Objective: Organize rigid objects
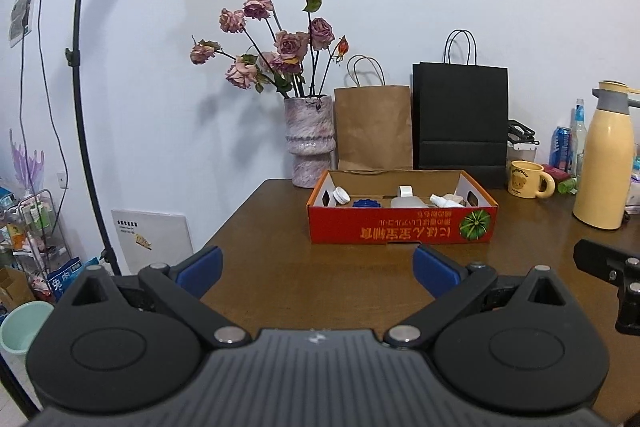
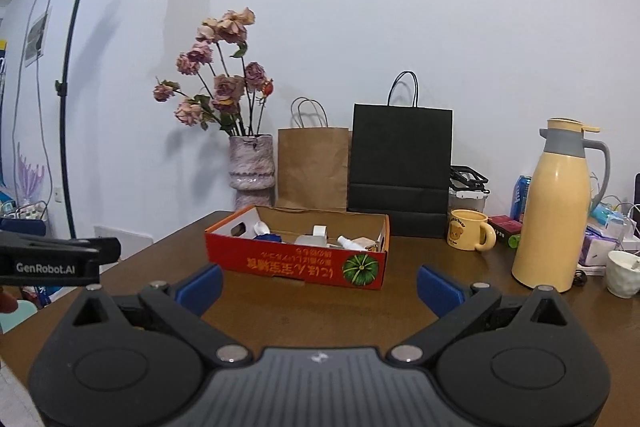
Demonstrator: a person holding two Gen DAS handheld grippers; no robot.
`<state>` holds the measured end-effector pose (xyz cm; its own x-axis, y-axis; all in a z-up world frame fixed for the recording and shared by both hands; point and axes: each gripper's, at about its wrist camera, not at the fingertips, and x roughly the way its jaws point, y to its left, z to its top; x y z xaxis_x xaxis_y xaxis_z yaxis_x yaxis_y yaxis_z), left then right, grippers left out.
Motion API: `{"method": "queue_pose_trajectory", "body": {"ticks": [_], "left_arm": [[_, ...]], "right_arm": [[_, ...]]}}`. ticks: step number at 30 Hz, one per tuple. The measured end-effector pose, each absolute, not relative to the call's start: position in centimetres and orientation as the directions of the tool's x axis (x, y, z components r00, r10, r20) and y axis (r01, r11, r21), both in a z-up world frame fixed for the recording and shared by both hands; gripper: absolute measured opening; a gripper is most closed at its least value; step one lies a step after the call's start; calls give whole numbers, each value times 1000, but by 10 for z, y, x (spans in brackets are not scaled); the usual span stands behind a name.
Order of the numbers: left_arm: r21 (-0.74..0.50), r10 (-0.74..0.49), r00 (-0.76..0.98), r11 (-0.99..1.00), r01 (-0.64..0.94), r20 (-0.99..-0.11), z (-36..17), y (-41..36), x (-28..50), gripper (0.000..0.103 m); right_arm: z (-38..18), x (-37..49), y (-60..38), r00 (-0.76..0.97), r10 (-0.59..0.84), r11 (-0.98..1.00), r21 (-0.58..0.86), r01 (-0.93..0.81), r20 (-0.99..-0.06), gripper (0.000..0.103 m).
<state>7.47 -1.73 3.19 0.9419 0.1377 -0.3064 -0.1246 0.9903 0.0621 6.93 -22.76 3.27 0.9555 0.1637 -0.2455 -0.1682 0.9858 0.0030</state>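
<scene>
Two hand-held grippers hover low over the tabletop [image 1: 272,227], both spread wide and holding nothing: the left hand-held gripper [image 1: 318,267] faces the box [image 1: 400,231] squarely, the right hand-held gripper [image 2: 320,285] sees it from a slight angle. One box, red card with white inner walls, sits mid-table, well apart from both sets of blue pads.

Sweeping left to right inside it: one small jar with a white cap [image 1: 341,195], one blue cap [image 1: 365,203], one clear bottle [image 1: 408,201] lying down with a white cap, one white spray bottle [image 1: 444,201], then a pale lump at the far right that I can't identify. So five pieces showing, perhaps more hidden below the front wall.

My read on handling: all small, stiff plastic, light, likely smooth and round, so they may roll or squirt out of a pinch. Best taken across the body just below the cap, or across the cap's ridged edge.

Behind stand one vase [image 1: 308,143] and two paper bags; right of them one mug [image 1: 528,179] and one flask [image 1: 604,159].
</scene>
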Motion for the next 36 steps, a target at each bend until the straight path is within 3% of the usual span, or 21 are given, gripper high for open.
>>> {"method": "queue_pose_trajectory", "body": {"ticks": [10,36], "left_arm": [[45,121,951,993,-112,-284,39,-19,44,103],[43,109,950,994,-101,-293,35,-19,41,103]], "right_arm": [[40,35,-227,958,158,986,-12,-166,-238,103],[39,40,-226,954,157,986,-12,-166,-254,103]]}}
